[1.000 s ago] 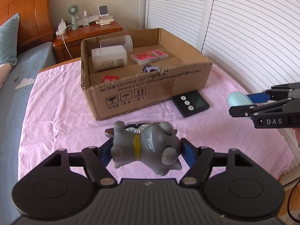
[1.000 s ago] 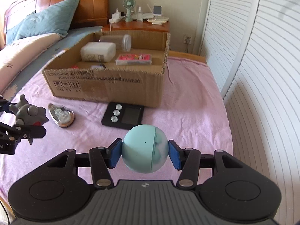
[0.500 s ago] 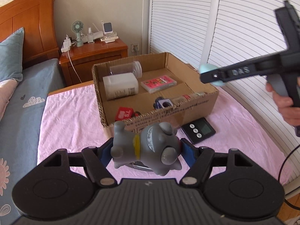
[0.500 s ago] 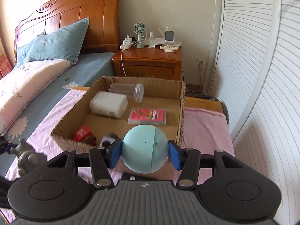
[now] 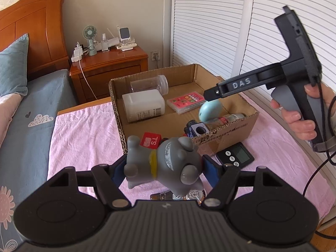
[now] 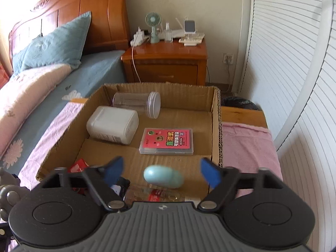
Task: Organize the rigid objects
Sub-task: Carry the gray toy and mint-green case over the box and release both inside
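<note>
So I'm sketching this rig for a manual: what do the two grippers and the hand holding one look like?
Both grippers, left and right, have a black ribbed body with two round discs, black linkage arms with silver rivets, and blue finger pads. Seen from the side, the right one is T-shaped with a grey trigger, white "DAS" lettering and a black cable. The bare hand shows no sleeve.

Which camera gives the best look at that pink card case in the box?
The right wrist view: the pink card case lies flat, facing the camera, wholly visible. The left wrist view shows it smaller and slanted, its far corner hidden behind the right tongs.
</note>
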Demonstrator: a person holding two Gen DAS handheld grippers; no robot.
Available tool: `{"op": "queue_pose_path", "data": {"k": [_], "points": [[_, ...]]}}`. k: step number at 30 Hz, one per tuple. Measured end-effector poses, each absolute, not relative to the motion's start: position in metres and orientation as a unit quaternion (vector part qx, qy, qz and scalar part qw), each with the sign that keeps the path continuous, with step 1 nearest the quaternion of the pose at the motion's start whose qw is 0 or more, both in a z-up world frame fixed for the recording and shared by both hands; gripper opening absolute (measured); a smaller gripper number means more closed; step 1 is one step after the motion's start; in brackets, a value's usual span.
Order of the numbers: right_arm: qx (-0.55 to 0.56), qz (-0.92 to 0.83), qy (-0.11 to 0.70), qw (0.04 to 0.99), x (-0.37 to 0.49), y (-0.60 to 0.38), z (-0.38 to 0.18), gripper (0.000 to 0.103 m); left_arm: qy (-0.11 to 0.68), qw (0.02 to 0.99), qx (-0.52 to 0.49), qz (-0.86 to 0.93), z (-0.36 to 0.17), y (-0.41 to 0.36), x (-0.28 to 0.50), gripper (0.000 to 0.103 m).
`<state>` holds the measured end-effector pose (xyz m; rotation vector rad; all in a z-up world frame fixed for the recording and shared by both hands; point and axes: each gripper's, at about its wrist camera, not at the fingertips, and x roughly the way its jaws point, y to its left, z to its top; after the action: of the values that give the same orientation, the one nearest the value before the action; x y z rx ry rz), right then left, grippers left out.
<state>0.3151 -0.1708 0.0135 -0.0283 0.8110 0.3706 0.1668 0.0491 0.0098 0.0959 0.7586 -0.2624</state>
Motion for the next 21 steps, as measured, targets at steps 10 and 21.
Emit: {"op": "queue_pose_path", "data": {"k": [10,21], "points": [[-0.007,0.159,0.389,0.907,0.274,-0.187,0.029,0.103,0.364,0.923,0.047,-0.112,0.021,0.047,0.204,0.073],[-0.041,0.136,0.401,0.905,0.221,-0.209,0.028,0.103,0.407,0.906,0.044,-0.105,0.005,0.026,0.271,0.073]]}}
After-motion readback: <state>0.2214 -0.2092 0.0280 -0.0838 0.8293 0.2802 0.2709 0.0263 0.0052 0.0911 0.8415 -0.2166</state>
